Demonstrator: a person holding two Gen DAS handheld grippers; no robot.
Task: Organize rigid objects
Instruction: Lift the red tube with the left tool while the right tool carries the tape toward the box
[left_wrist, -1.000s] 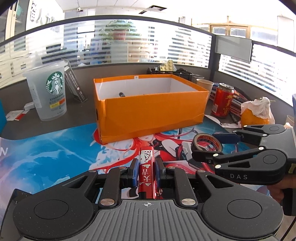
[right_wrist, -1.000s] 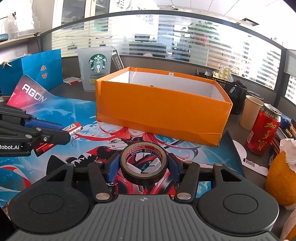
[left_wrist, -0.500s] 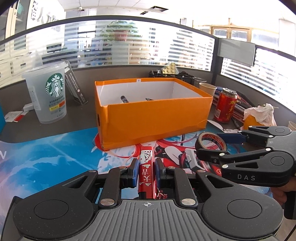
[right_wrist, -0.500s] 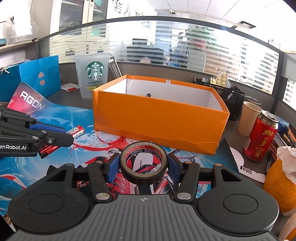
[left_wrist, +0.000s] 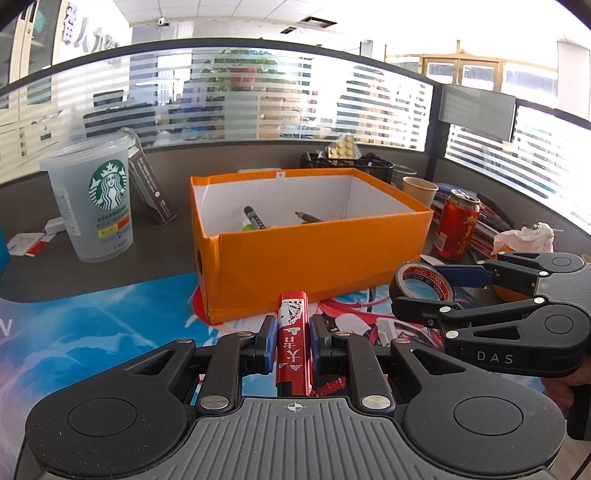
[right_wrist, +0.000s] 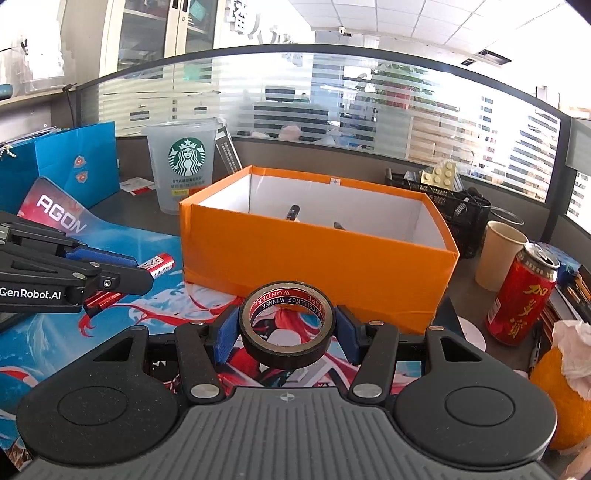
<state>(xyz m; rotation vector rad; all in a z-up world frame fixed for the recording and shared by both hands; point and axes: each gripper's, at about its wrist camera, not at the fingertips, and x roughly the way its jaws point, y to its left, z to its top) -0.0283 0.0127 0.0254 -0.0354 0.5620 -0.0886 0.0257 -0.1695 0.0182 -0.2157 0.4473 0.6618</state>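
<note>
**Both grippers holding items in front of the orange box**

In the left wrist view, the left gripper (left_wrist: 292, 341) is sitting low in the centre of the frame, its jaws nearly closed and pressing on the two long sides of a red playing-card pack (left_wrist: 293, 343). The pack is lying lengthwise between the blue pads (left_wrist: 268, 341), its far end sticking out past them toward the orange box (left_wrist: 317, 258), which is filling the middle of the frame just beyond. Two pens (left_wrist: 254, 218) are lying inside the box against its white floor.

At the right edge of that view, the right gripper (left_wrist: 424, 293) is reaching in from the side, its jaws standing about halfway open and clamping a roll of black tape (left_wrist: 424, 285) across its width.

In the right wrist view, the same roll of black tape (right_wrist: 288, 328) is sitting in the lower centre, tilted so its hole is facing the camera, with a blue pad touching each side of it. The left gripper is entering from the left edge, the red pack's end poking out past its jaws. The box is standing just behind the tape on the printed mat (right_wrist: 129, 258) covering the tabletop.

A Starbucks cup (left_wrist: 98, 195) is standing in the upper left of the left wrist view, and a red can (right_wrist: 521, 295) is standing at the right of the right wrist view.
</note>
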